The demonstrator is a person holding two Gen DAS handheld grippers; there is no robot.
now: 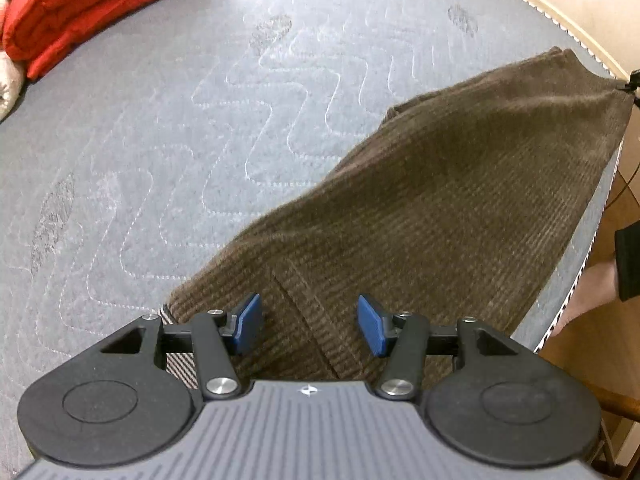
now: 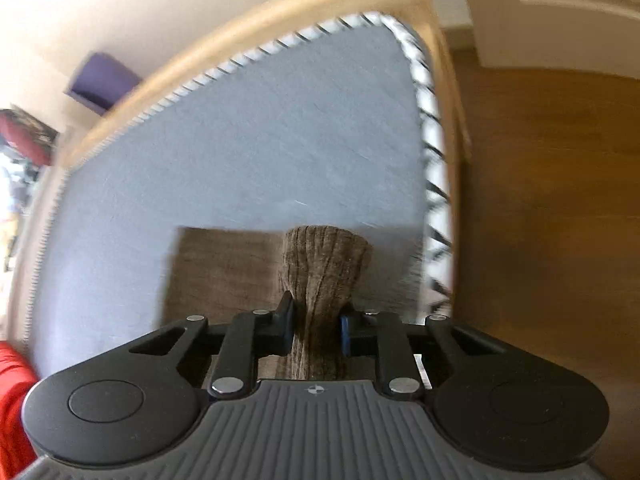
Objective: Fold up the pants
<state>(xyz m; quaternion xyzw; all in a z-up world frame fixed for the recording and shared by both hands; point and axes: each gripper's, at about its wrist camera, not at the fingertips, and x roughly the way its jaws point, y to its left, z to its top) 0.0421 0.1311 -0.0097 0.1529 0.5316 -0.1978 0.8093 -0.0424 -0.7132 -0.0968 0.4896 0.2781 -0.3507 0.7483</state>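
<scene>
Brown corduroy pants (image 1: 420,208) lie on a grey quilted mattress (image 1: 160,140), running from the near middle to the far right corner. My left gripper (image 1: 310,326) hovers open above their near end, its blue pads (image 1: 248,322) apart, with cloth below them and nothing pinched. In the right wrist view, my right gripper (image 2: 316,330) is shut on a bunched fold of the pants (image 2: 324,272), which sticks up between the pads. The rest of the brown cloth (image 2: 224,272) lies flat behind it.
A folded red blanket (image 1: 92,4) lies at the far left of the mattress. The mattress edge (image 2: 432,152) with striped piping runs close on the right, with wooden floor (image 2: 540,200) beyond. A person's leg (image 1: 592,288) stands by the bed's right side.
</scene>
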